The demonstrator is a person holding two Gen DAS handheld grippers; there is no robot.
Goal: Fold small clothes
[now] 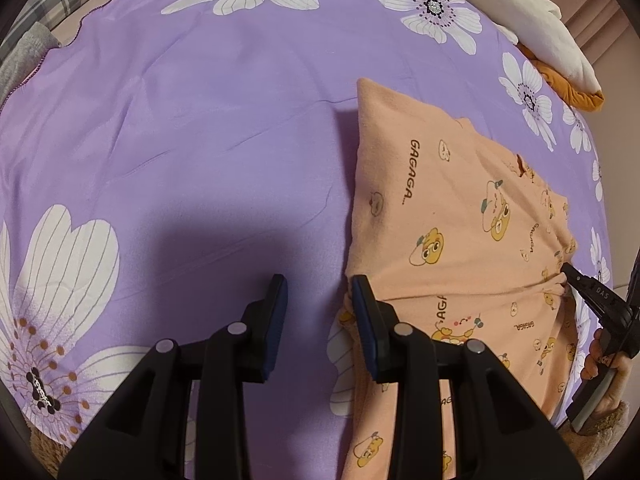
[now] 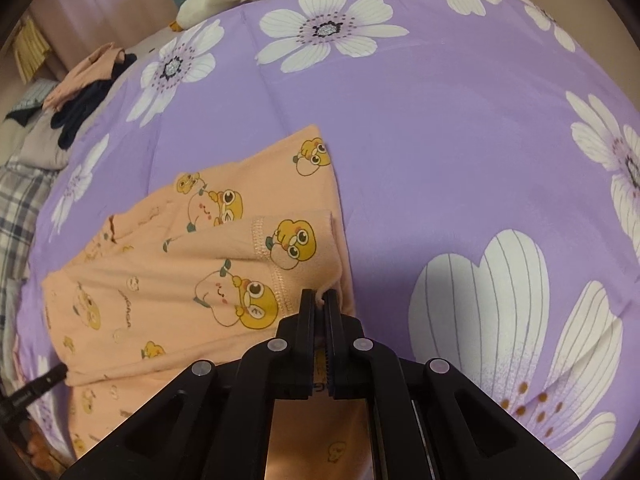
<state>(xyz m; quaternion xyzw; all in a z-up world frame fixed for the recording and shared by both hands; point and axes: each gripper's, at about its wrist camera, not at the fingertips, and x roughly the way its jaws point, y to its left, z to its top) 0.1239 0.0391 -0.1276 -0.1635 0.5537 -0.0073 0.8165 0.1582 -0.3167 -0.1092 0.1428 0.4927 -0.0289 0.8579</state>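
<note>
left hand-held gripper (image 1: pixel 318 294): jaws apart, peach garment (image 1: pixel 460 216) edge at its 3 o'clock
right hand-held gripper (image 2: pixel 319 300): clamped on garment hem, cloth toward 10 o'clock

Bed was covered in a purple quilt (image 1: pixel 200 120) with big white flowers, a plaid blanket (image 2: pixel 20 208) bunched at the edge, pinkish curtains (image 2: pixel 100 0) behind.

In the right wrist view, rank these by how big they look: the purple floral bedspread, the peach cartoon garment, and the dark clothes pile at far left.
1. purple floral bedspread
2. peach cartoon garment
3. dark clothes pile, though it lies farther away, so its true size is unsure.
</note>
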